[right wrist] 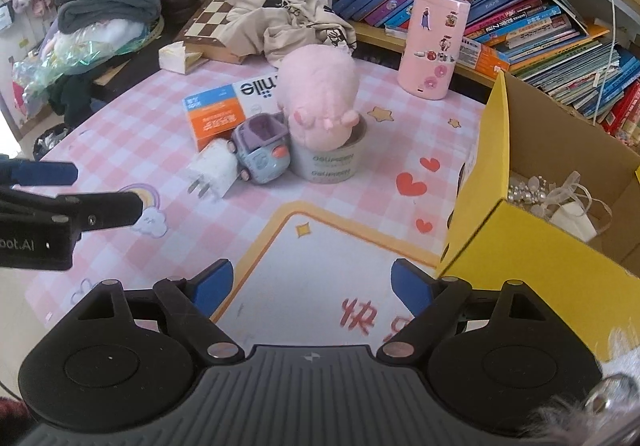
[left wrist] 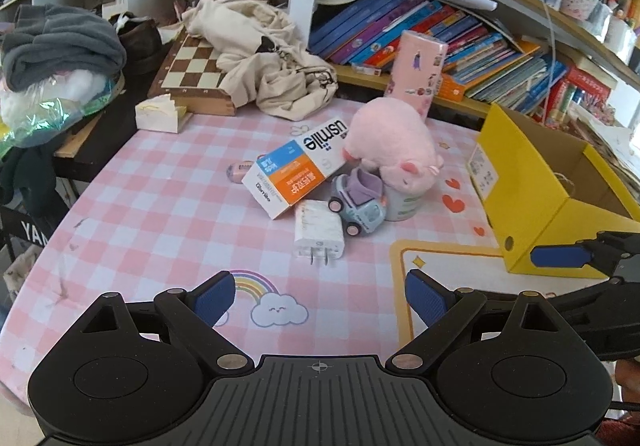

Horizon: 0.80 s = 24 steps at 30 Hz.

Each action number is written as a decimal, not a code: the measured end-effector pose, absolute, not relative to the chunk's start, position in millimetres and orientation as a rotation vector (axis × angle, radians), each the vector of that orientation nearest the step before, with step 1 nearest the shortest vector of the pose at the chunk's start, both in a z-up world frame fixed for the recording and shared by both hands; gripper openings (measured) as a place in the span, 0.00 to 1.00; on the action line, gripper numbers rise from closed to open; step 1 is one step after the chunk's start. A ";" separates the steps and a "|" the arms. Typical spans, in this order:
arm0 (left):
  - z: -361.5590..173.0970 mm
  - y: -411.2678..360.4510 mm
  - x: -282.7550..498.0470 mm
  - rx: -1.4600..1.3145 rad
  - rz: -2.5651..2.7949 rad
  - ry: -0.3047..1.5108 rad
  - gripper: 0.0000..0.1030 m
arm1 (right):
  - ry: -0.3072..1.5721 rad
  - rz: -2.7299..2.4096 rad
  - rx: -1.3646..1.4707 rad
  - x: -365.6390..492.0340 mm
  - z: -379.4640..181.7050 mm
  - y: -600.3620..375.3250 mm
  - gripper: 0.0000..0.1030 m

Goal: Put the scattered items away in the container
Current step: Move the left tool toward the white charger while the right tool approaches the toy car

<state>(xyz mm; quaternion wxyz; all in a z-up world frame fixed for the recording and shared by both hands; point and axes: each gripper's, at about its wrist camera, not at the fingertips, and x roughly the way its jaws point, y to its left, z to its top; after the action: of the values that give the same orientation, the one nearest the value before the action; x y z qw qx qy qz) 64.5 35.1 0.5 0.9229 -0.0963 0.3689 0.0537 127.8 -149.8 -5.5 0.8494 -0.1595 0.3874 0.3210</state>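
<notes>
Both my grippers' fingers gape empty; white charger (left wrist: pixel 319 232) lies straight ahead of my left gripper (left wrist: pixel 320 300), prongs toward me, yellow box (right wrist: pixel 532 246) right.

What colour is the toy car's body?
Light blue, with a purple seat; toy car shows best in the right wrist view.

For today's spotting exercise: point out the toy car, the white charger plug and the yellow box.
toy car (right wrist: pixel 262 149), right wrist view, blue front.
white charger plug (left wrist: pixel 319 228), left wrist view, flat top face.
yellow box (right wrist: pixel 532 266), right wrist view, near outer wall.
</notes>
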 end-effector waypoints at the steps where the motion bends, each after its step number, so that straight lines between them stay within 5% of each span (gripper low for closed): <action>1: -1.6 35.2 68.2 -0.198 0.111 0.760 0.91 | 0.821 0.679 -0.330 132.5 -6.3 -148.5 0.83; 16: -24.2 38.0 113.6 -0.133 0.098 0.780 0.88 | 0.958 0.732 -0.183 200.6 -23.2 -122.0 0.71; 24: -34.5 35.5 137.3 -0.091 0.082 0.797 0.77 | 0.999 0.737 -0.066 230.5 -26.2 -114.4 0.69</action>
<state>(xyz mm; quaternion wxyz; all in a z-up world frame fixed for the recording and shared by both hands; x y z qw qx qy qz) 137.3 35.5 -34.5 0.9198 -0.0445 0.3877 0.0400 230.5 -114.4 -26.2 0.8129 -0.0309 0.4678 0.3454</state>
